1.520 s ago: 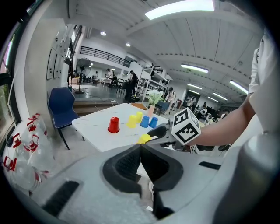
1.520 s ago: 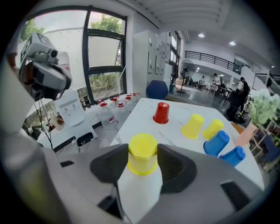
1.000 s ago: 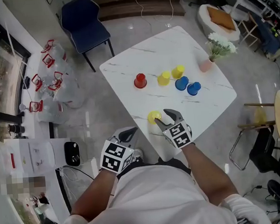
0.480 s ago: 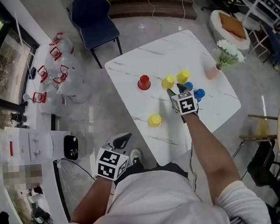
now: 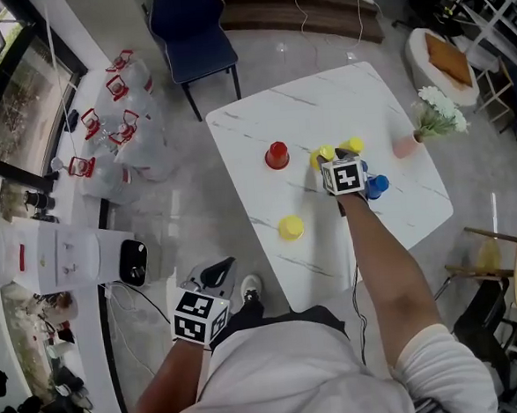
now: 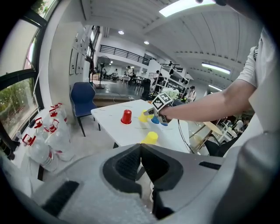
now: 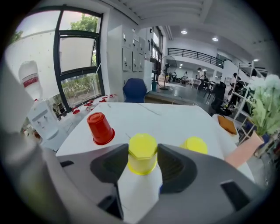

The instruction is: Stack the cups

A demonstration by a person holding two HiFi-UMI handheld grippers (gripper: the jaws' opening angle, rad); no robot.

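Yellow cup (image 7: 142,154): stands upside down on the white marbled worktop (image 5: 332,249), rim down, in the cluster near the far side. Its narrow closed end points up, which gives the pads something to straddle.
Right tool (image 7: 143,162): reaches out over the worktop on an outstretched arm, tilted downward. Its jaws stand wide and have just been opening a little, with the yellow cup between them. The pads flank the cup closely on both sides, yet no squeeze shows — by my reading it has hold of nothing.
Left tool (image 6: 140,151): jaws closed together with nothing between them. It is held low beside the person's body, off the worktop's near edge — likely parked because one tool is enough for this pick.
Second yellow cup (image 7: 194,145): upside down just beside the first, to its right in the right gripper view.
Red cup (image 5: 277,155): upside down, apart to the left of the cluster.
Lone yellow cup (image 5: 290,227): upside down, nearer the person, well apart from the others.
Blue cups (image 5: 377,186): just beside the right tool, partly hidden behind it.
Step in hand: no cup is stacked yet. The likely next move is to close on the yellow cup and lift it onto another inverted cup.
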